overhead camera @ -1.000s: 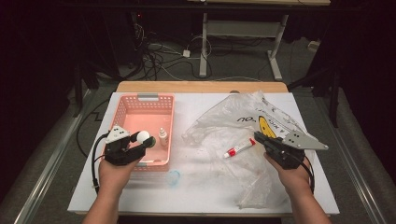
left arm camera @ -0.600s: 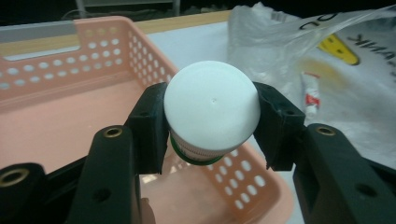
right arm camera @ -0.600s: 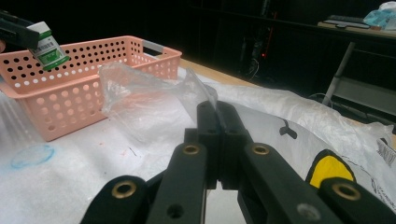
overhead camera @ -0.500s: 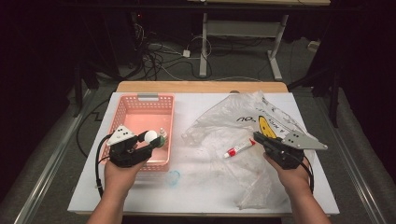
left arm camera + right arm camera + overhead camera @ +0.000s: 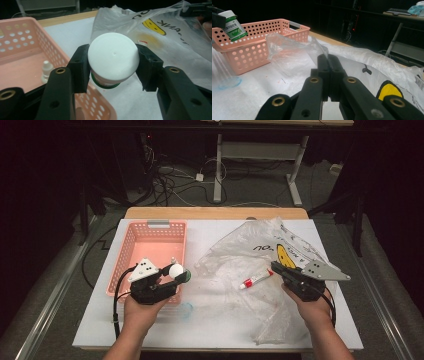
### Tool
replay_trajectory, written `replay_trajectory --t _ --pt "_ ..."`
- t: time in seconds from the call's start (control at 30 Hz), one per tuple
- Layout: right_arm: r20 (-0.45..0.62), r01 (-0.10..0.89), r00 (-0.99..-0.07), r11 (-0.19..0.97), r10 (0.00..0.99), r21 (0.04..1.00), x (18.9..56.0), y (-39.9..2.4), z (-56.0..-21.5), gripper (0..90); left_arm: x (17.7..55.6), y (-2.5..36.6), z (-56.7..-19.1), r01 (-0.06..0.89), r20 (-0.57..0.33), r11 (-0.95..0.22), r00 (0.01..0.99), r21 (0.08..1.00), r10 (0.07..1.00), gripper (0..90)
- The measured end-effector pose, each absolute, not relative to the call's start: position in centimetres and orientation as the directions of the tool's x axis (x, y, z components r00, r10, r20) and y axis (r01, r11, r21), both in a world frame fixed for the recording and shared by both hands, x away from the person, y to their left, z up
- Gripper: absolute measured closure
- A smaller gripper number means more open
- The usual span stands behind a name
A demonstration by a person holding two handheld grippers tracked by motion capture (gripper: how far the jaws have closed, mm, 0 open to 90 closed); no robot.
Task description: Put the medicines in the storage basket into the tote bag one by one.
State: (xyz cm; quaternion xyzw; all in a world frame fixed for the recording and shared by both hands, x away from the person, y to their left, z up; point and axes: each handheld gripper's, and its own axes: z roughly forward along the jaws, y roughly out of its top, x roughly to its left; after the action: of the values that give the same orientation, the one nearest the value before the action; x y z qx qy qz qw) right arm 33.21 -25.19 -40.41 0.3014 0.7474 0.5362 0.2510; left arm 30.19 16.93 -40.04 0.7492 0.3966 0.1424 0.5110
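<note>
At the white table [image 5: 220, 330], my left tool [image 5: 176, 276] is clamped on a small white-capped bottle [image 5: 176, 271] with a green-and-white label, held above the right rim of the pink perforated basket [image 5: 150, 251]. In the left gripper view the jaws press the bottle's cap [image 5: 113, 55] from both sides, and a small white dropper bottle [image 5: 47, 69] stands on the basket floor below and to the left. My right tool [image 5: 274, 266] rests on the crumpled clear plastic bag [image 5: 260, 255], its jaws closed together; a thin fold of the film rises at their tips in the right gripper view, though I cannot tell whether they actually pinch it. A white tube with a red cap [image 5: 255, 280] lies on the bag just left of that tool, apart from it. The bag's yellow print [image 5: 286, 257] shows just above that tool. A small clear round blue-tinted item [image 5: 186, 309] sits on the table near the basket's near right corner, beside my left hand [image 5: 142, 312]. Cables [image 5: 175, 182] and a metal table frame [image 5: 260, 155] crowd the dark floor beyond the table.

Compared with a second ago, the bottle has travelled rightward from inside the basket to its right edge, while the right tool has kept its place.
</note>
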Motion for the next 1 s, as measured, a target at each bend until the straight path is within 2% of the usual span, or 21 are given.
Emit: replay_trajectory --t 1.0 --pt "-0.054 0.182 -0.702 0.251 0.710 0.951 33.1 -24.5 -40.6 90.0 29.7 10.9 -42.3 0.424 -0.174 -0.255 0.744 0.869 0.645 48.5"
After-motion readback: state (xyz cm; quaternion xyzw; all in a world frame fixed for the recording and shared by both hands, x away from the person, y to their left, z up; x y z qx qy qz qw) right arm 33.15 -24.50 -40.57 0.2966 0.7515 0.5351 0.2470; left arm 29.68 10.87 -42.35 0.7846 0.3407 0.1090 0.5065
